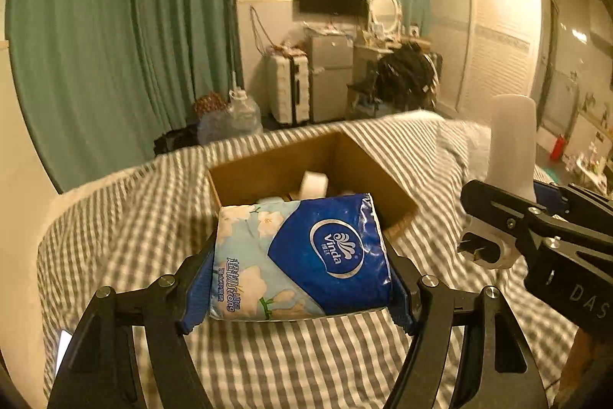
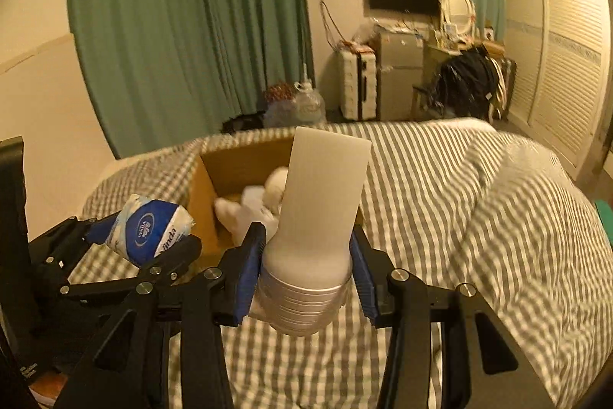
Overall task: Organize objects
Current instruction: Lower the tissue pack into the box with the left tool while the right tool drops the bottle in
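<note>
A bedroom with green curtains (image 1: pixel 122 37) fills the background, and a bed under a grey checked cover (image 1: pixel 126 229) takes up the lower half of both views. In the left wrist view the left gripper (image 1: pixel 300 278), at bottom centre, is clamped on a blue Vinda tissue pack (image 1: pixel 306 259), held above the cover just in front of an open cardboard box (image 1: pixel 268 175) at frame centre. A white roll (image 1: pixel 314 183) lies inside the box. At the right edge, the right gripper (image 2: pixel 306 271) grips a white tube (image 2: pixel 322 186) by its ribbed cap end, flat end up. In the right wrist view a white plush toy (image 2: pixel 249 213) shows inside the box, behind the tube.
</note>
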A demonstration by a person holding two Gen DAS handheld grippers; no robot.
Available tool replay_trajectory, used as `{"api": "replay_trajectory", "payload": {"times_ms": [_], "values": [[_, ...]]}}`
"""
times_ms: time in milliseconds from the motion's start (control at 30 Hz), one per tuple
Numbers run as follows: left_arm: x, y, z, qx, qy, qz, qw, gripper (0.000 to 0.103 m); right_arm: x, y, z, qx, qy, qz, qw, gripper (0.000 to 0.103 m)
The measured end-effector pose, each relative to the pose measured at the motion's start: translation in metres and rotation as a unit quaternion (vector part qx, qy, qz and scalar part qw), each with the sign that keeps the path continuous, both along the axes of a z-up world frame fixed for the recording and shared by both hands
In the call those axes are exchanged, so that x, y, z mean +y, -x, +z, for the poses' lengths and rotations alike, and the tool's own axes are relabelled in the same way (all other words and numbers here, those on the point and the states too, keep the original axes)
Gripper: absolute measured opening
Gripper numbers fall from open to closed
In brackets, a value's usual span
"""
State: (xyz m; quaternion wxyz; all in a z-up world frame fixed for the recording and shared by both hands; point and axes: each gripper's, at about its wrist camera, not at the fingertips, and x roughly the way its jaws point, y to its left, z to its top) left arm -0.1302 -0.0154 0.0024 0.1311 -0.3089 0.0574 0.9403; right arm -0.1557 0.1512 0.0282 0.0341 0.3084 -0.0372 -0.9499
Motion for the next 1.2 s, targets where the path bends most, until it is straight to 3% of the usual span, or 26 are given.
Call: {"api": "replay_trajectory", "payload": {"times_ms": [200, 367, 533, 700, 833, 933, 967, 1000, 1067, 1200], "values": [[-0.008, 0.05, 0.02, 0.013, -0.014, 0.029, 0.9994, 0.075, -0.009, 0.04, 0.027, 0.029, 0.002, 0.02, 0.999, 0.043], [-0.002, 0.105, 0.012, 0.019, -0.008, 0.05, 0.9986, 0.075, -0.015, 0.088, 0.027, 0.032, -0.004, 0.034, 0.999, 0.043], [0.0, 0.142, -0.028, -0.008, -0.009, 0.048, 0.9988, 0.075, -0.012, 0.138, 0.003, 0.018, -0.003, 0.032, 0.999, 0.043], [0.012, 0.164, -0.07, -0.039, 0.015, 0.025, 0.9988, 0.075, -0.007, 0.184, -0.045, -0.023, 0.002, 0.029, 0.999, 0.043], [0.013, 0.167, -0.075, -0.059, 0.013, 0.004, 0.9982, 0.075, -0.012, 0.207, -0.077, -0.061, -0.012, 0.013, 0.998, 0.043], [0.012, 0.164, -0.076, -0.062, 0.011, 0.006, 0.998, 0.078, -0.017, 0.214, -0.084, -0.062, -0.012, 0.008, 0.998, 0.044], [0.013, 0.163, -0.077, -0.065, 0.014, 0.006, 0.9978, 0.079, -0.017, 0.214, -0.084, -0.061, -0.009, 0.006, 0.998, 0.045], [0.013, 0.162, -0.077, -0.066, 0.019, 0.007, 0.9976, 0.08, -0.017, 0.212, -0.083, -0.057, -0.007, 0.005, 0.998, 0.057], [0.018, 0.156, -0.078, -0.056, 0.035, 0.009, 0.9978, 0.091, -0.016, 0.205, -0.079, -0.05, -0.008, 0.0, 0.999, 0.07], [0.025, 0.147, -0.075, -0.039, 0.042, 0.0, 0.9984, 0.095, -0.01, 0.191, -0.063, -0.032, -0.008, -0.016, 0.999, 0.07]]}}
